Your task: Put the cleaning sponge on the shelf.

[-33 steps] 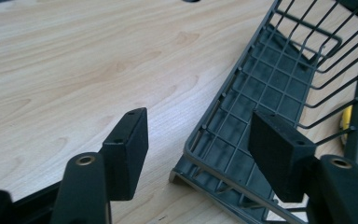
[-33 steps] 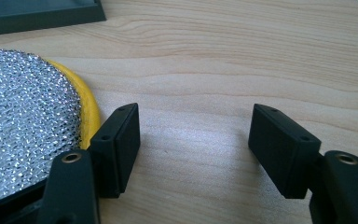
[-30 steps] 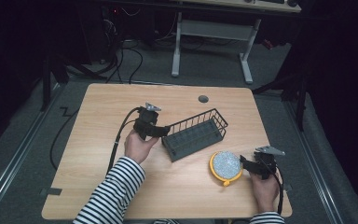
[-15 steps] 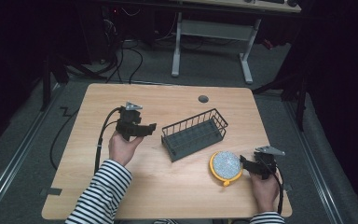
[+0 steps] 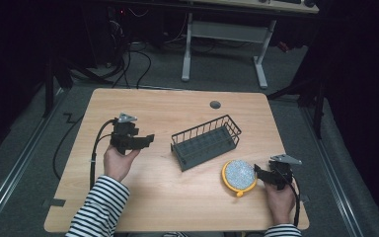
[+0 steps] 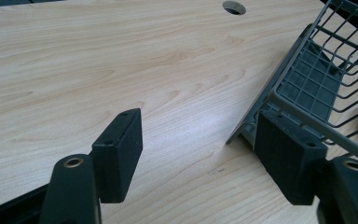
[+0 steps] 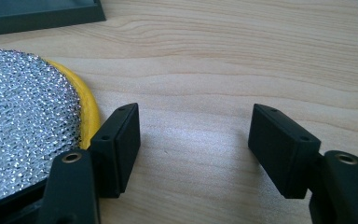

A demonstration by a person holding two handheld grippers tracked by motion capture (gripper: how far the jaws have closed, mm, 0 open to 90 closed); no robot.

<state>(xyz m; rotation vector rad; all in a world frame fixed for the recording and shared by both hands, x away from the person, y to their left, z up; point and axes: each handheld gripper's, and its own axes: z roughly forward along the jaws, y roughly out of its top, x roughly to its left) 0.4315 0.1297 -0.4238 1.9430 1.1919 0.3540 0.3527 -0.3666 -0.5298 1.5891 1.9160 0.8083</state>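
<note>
Left tongs (image 5: 147, 140) gape wide with nothing between them, jaws just opened further, hovering well left of the wire basket (image 5: 206, 142) mid-worktop (image 5: 177, 202). Right tongs (image 5: 257, 171) also wide, empty, just right of the yellow scrubber (image 5: 239, 175) below the basket's right end.

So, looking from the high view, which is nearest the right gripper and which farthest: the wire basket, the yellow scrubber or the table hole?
From the right gripper:
1. Yellow scrubber, just beside it.
2. Wire basket, mid-table.
3. Table hole, near the far edge.
</note>
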